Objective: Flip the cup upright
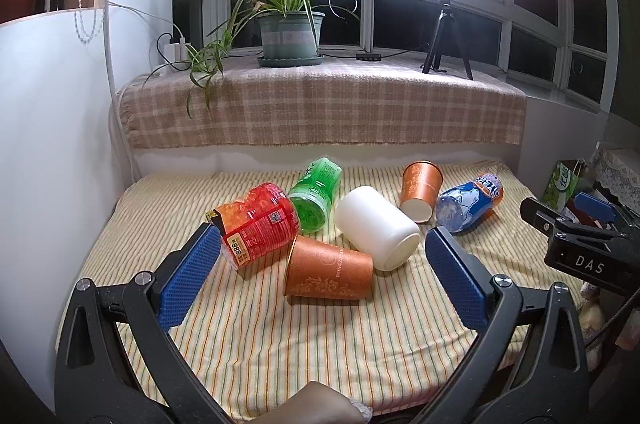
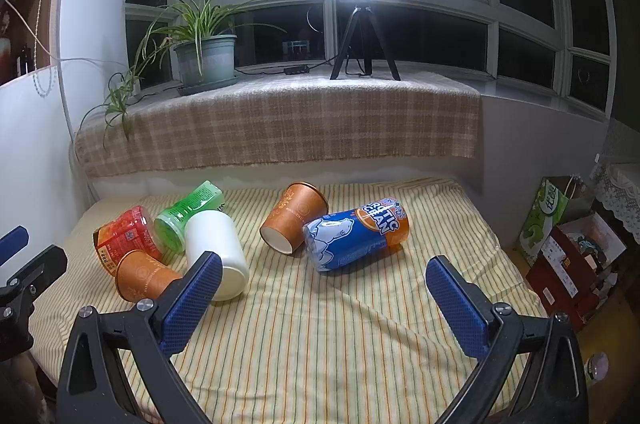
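hovering before grasp: left tongs (image 1: 320, 256) spread wide, right tongs (image 2: 324, 286) spread too, both empty. nearest orange cup (image 1: 330, 274) lies on side on striped table (image 1: 320, 352), between left pads. next: close on wall, rotate upright.

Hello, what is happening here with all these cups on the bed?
A person holds two grippers over a striped cloth. Six cups lie on their sides: red, green, white, blue and two orange ones. The left gripper and right gripper are both open and hold nothing. No cup is upright yet.
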Action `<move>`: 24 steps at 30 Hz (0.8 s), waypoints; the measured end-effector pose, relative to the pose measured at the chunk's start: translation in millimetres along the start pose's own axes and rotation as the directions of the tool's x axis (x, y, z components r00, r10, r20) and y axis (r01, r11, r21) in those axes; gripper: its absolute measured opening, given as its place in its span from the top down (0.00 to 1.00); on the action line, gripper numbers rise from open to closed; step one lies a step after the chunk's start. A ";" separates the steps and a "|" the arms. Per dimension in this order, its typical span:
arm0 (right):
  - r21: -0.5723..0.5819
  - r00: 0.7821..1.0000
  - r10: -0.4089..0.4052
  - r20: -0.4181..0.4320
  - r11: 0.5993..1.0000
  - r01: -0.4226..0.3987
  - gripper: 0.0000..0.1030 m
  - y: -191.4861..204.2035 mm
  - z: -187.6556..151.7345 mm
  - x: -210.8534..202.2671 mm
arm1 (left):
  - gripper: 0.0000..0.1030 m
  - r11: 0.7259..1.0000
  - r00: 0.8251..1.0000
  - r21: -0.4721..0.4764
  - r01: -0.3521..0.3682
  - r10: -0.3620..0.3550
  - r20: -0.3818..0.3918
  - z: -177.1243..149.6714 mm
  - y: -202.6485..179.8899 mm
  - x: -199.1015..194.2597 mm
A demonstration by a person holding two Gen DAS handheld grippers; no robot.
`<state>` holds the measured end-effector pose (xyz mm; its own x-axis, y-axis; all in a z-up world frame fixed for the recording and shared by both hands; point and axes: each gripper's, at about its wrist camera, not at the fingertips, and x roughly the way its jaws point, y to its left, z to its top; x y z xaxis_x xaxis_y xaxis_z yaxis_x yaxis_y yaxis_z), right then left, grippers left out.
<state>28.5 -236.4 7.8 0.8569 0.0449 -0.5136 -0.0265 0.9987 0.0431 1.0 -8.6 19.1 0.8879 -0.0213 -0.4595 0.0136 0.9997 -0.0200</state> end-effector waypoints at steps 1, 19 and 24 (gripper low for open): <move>0.001 1.000 0.000 -0.004 1.000 0.000 0.00 0.2 -0.4 0.7 | 0.00 1.000 1.000 -0.001 0.003 -0.003 -0.002 -0.1 0.0 0.5; -0.009 1.000 -0.006 -0.016 1.000 0.006 0.00 7.6 3.0 5.4 | 0.00 1.000 1.000 -0.010 0.004 -0.004 -0.009 -0.8 6.0 3.1; -0.012 1.000 -0.007 -0.014 1.000 0.007 0.00 10.6 4.9 5.7 | 0.00 1.000 1.000 -0.017 0.005 -0.005 -0.009 0.9 10.7 2.9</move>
<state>35.7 -225.7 9.5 0.8495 0.0384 -0.5262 -0.0271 0.9992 0.0291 4.2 2.1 18.3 0.8835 -0.0261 -0.4678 0.0096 0.9992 -0.0377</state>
